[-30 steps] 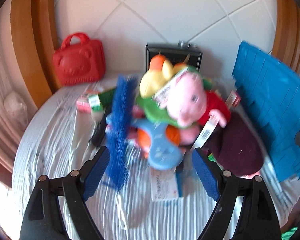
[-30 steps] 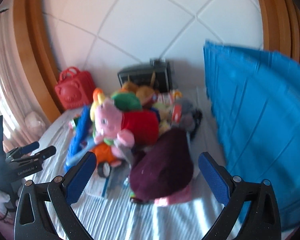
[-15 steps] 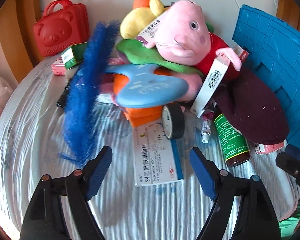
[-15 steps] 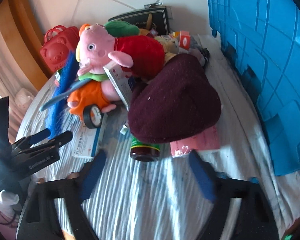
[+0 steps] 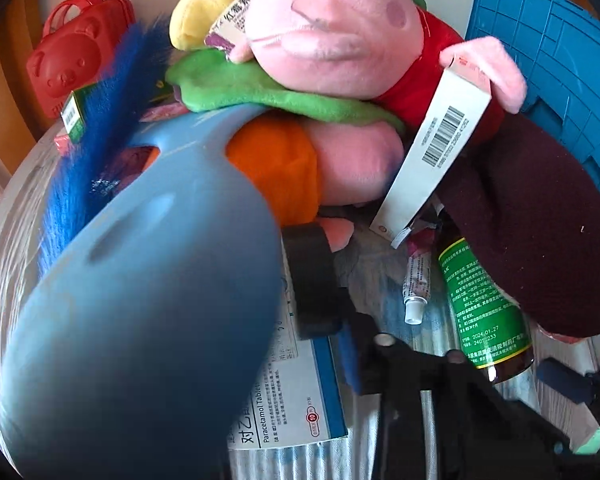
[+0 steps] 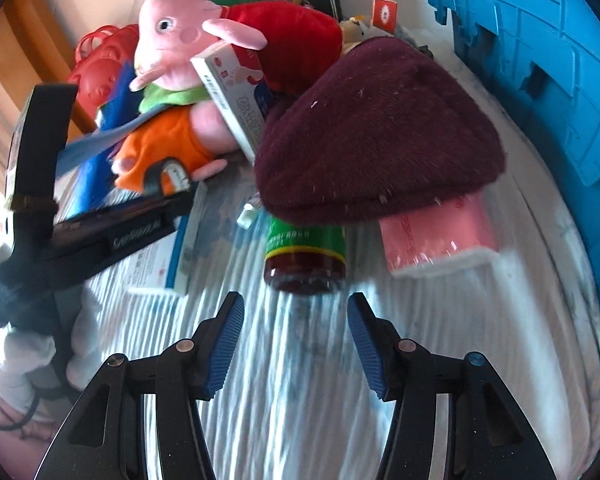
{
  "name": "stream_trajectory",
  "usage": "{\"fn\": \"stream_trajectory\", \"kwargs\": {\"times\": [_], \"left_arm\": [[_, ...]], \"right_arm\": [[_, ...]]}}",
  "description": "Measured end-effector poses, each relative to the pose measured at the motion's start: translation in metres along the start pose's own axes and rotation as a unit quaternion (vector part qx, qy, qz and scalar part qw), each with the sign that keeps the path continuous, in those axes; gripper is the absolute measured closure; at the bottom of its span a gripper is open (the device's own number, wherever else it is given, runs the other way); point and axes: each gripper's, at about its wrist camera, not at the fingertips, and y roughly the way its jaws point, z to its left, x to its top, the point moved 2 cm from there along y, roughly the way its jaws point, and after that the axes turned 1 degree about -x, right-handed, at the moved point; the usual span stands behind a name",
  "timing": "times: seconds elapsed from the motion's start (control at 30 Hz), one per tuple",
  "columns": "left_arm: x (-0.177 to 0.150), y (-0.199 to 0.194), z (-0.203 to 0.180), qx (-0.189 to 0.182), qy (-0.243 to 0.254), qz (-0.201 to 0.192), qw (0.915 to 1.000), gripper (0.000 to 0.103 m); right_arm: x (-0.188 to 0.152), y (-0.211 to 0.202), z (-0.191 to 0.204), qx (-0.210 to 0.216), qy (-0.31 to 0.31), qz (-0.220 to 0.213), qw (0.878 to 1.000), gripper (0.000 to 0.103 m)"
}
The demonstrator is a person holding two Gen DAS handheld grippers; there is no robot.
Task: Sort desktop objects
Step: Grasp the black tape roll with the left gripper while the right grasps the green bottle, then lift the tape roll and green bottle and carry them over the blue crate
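A heap of objects lies on a striped cloth. My right gripper (image 6: 296, 336) is open, just short of a brown bottle with a green label (image 6: 305, 254), which lies half under a maroon knit hat (image 6: 380, 136). My left gripper (image 6: 156, 204) reaches in low by a roll of black tape (image 5: 314, 280). In its own view the light blue plastic piece (image 5: 140, 320) covers its left finger; only the right finger (image 5: 350, 354) shows, beside the tape. A pink pig plush (image 5: 332, 28) tops the heap, above a paracetamol box (image 5: 292, 396).
A blue crate (image 6: 540, 60) stands at the right. A red bear-shaped case (image 5: 72, 64) and a blue feathery duster (image 5: 96, 140) are at the left. A white barcoded box (image 5: 432, 156), a small tube (image 5: 418, 284) and a pink packet (image 6: 436, 232) lie in the heap.
Both grippers have moved down and in toward the heap. The left one has gone under the light blue piece beside the tape. The right one has neared the bottle and narrowed.
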Motion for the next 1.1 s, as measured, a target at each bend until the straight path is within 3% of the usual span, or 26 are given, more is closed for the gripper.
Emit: {"fn": "stream_trajectory", "kwargs": {"times": [0.13, 0.23, 0.3, 0.37, 0.47, 0.73, 1.1], "left_arm": [[-0.004, 0.0, -0.002, -0.008, 0.012, 0.004, 0.9999, 0.085], [-0.009, -0.003, -0.005, -0.012, 0.019, 0.002, 0.9997, 0.085], [-0.012, -0.005, -0.007, -0.014, 0.024, 0.002, 0.9996, 0.085], [-0.016, -0.008, -0.007, -0.019, 0.024, 0.003, 0.9995, 0.085], [-0.022, -0.015, -0.007, -0.023, 0.021, 0.001, 0.9995, 0.085], [-0.027, -0.058, -0.013, -0.027, 0.032, -0.038, 0.9984, 0.085], [0.002, -0.121, -0.03, -0.027, 0.044, -0.113, 0.9923, 0.085]], "right_arm": [[0.013, 0.016, 0.003, -0.013, -0.003, -0.009, 1.0, 0.036], [0.02, 0.031, 0.004, -0.017, 0.0, -0.003, 1.0, 0.036], [0.021, 0.038, 0.003, -0.02, 0.002, 0.003, 1.0, 0.039], [0.021, 0.043, 0.002, -0.028, -0.001, 0.008, 1.0, 0.051], [0.019, 0.041, 0.0, -0.025, -0.001, 0.009, 1.0, 0.052], [0.014, -0.002, 0.013, 0.031, -0.01, -0.009, 0.999, 0.052], [0.049, -0.074, 0.041, 0.044, -0.059, -0.106, 0.992, 0.052]]}}
